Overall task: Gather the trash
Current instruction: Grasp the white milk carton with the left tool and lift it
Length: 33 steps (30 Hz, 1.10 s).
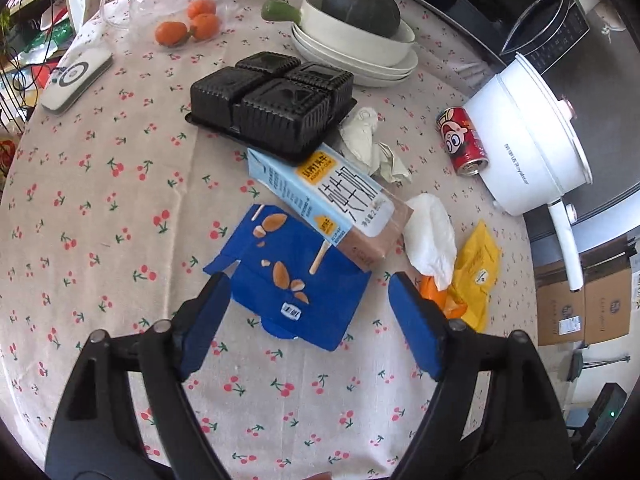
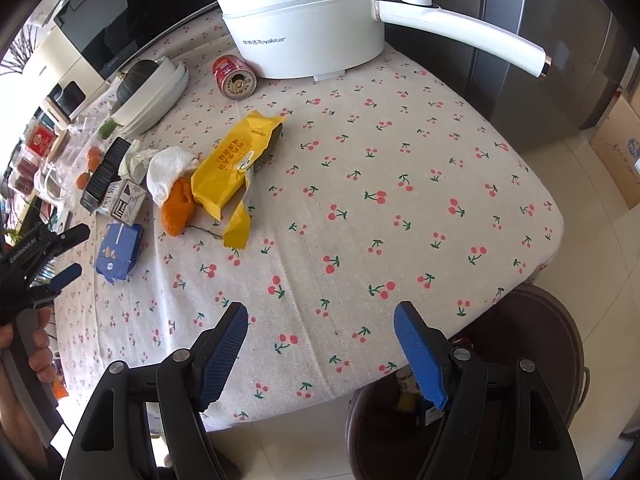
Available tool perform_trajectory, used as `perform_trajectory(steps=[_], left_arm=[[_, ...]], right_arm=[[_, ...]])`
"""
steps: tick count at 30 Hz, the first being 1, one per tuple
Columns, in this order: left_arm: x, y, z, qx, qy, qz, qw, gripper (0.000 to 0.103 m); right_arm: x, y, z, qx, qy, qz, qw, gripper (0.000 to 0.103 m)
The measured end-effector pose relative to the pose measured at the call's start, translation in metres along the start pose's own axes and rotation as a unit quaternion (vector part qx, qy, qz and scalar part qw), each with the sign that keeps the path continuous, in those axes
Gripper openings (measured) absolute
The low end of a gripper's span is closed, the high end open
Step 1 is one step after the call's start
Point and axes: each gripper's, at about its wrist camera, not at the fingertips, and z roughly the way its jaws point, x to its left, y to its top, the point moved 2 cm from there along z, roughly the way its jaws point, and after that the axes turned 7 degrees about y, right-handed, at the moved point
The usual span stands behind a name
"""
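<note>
L claw (image 1: 310, 308) hung open over the blue ice-cream box (image 1: 288, 276), pads either side, prob. not touching. R claw (image 2: 320, 344) was open and empty above the bare surface (image 2: 400, 184). Milk carton (image 1: 324, 200) lay on the box's 1 o'clock corner; closing there could drag it. Yellow wrapper (image 1: 476, 272) lay at 3 o'clock and could snag.

Three tangerines (image 1: 188, 26), two tissues (image 1: 370, 140), one red can (image 1: 462, 140), one milk carton (image 1: 324, 200)

Home kitchen: cherry tablecloth (image 2: 360, 200), electric pot (image 2: 304, 20), fridge (image 2: 540, 60).
</note>
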Motion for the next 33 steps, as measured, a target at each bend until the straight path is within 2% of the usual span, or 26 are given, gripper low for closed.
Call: perform_trajectory(steps=[5, 11, 15, 16, 17, 18, 22, 28, 33], left_arm=[[-0.026, 0.026, 0.017, -0.009, 0.054, -0.040, 0.9977, 0.081], [-0.055, 0.044, 0.043, -0.027, 0.147, -0.061, 0.9870, 0.082], [-0.059, 0.040, 0.058, -0.009, 0.165, -0.055, 0.9847, 0.082], [-0.058, 0.037, 0.061, -0.004, 0.163, -0.054, 0.9851, 0.080], [-0.057, 0.034, 0.062, 0.000, 0.161, -0.049, 0.9858, 0.073], [-0.055, 0.032, 0.061, -0.001, 0.160, -0.041, 0.9862, 0.072], [-0.049, 0.022, 0.049, -0.014, 0.145, 0.004, 0.9894, 0.057], [-0.024, -0.007, 0.023, 0.012, 0.060, 0.044, 0.9971, 0.053], [-0.003, -0.031, -0.020, 0.009, -0.005, 0.087, 0.9962, 0.053]], right_arm=[[-0.006, 0.006, -0.001, -0.003, 0.000, 0.008, 1.000, 0.077], [-0.013, 0.009, 0.004, 0.002, -0.003, 0.013, 1.000, 0.077], [-0.009, 0.004, 0.012, 0.014, -0.012, -0.009, 1.000, 0.077], [-0.008, 0.003, 0.013, 0.016, -0.015, -0.016, 1.000, 0.077], [-0.007, 0.002, 0.014, 0.017, -0.017, -0.021, 0.999, 0.077], [-0.005, 0.002, 0.013, 0.017, -0.018, -0.026, 0.999, 0.077], [-0.002, 0.001, 0.008, 0.011, -0.015, -0.031, 0.999, 0.077], [0.006, 0.001, 0.002, 0.004, -0.002, -0.028, 1.000, 0.077], [0.016, -0.002, -0.003, -0.003, 0.011, -0.026, 1.000, 0.077]])
